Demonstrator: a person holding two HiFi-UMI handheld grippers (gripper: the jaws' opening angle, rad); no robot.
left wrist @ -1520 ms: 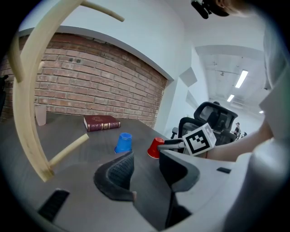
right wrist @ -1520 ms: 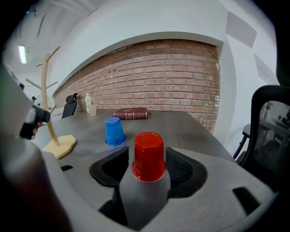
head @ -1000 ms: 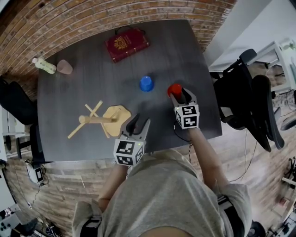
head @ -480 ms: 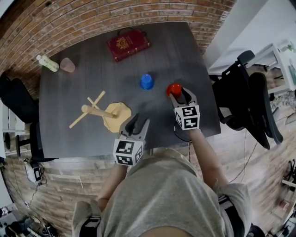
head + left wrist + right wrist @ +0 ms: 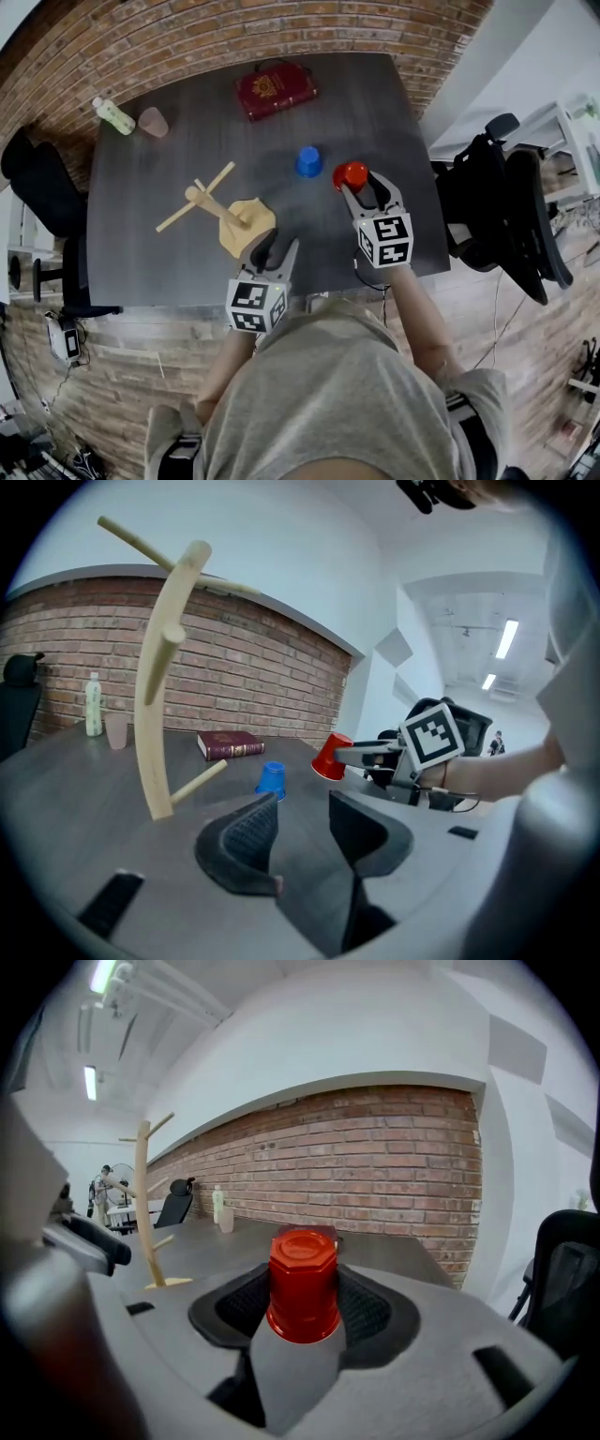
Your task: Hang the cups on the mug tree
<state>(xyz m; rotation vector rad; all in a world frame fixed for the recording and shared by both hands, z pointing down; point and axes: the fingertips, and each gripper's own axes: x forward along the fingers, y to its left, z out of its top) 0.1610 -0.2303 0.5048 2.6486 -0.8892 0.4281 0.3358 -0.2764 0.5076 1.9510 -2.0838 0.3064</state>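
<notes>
Rising clear of the worktop (image 5: 169, 262) near its right edge, the red cup (image 5: 302, 1283) is clamped base-up in the right gripper (image 5: 359, 185) fingers (image 5: 367, 1312); a second ago it stood there. The carry to the mug tree (image 5: 220, 206) at front left can begin. The left gripper (image 5: 298, 822), spread and empty, has edged toward its base.

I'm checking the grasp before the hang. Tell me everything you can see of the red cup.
Small, glossy, plastic-looking red cup with an octagonal base, a wider rim and no visible handle. The right tongs clamp its sides, base pointing away from the hand. It is tilted, seemingly clear of the table, right of the blue cup; only the pads touch it.
</notes>
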